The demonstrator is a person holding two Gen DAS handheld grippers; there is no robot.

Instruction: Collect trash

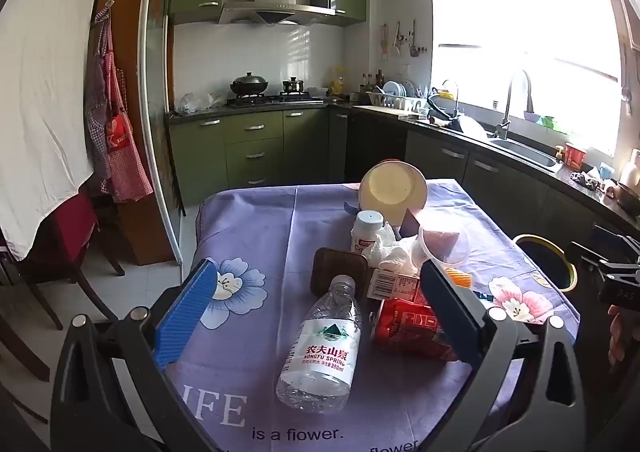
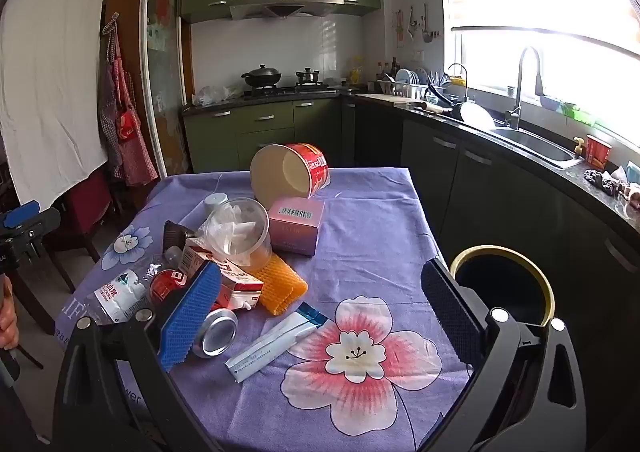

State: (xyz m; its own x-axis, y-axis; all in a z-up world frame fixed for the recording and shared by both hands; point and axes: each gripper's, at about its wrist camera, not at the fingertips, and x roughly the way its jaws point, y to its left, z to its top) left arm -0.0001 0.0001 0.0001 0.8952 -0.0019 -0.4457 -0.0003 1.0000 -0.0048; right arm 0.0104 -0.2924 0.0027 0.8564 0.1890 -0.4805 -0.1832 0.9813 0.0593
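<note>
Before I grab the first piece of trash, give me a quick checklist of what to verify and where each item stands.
1. Left gripper fingers open, nothing held: ok.
2. Right gripper fingers open, nothing held: ok.
3. Water bottle lying between the left fingers, top unobstructed: ok.
4. Trash bin open beside the table: ok.
5. Bin has room left: cannot tell, inside is dark.
6. Toothpaste box lying loose, nothing on it: ok.

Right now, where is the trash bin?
The trash bin stands off the table's right edge in the right wrist view, beside the purple tablecloth, below the counter with the sink.
</note>
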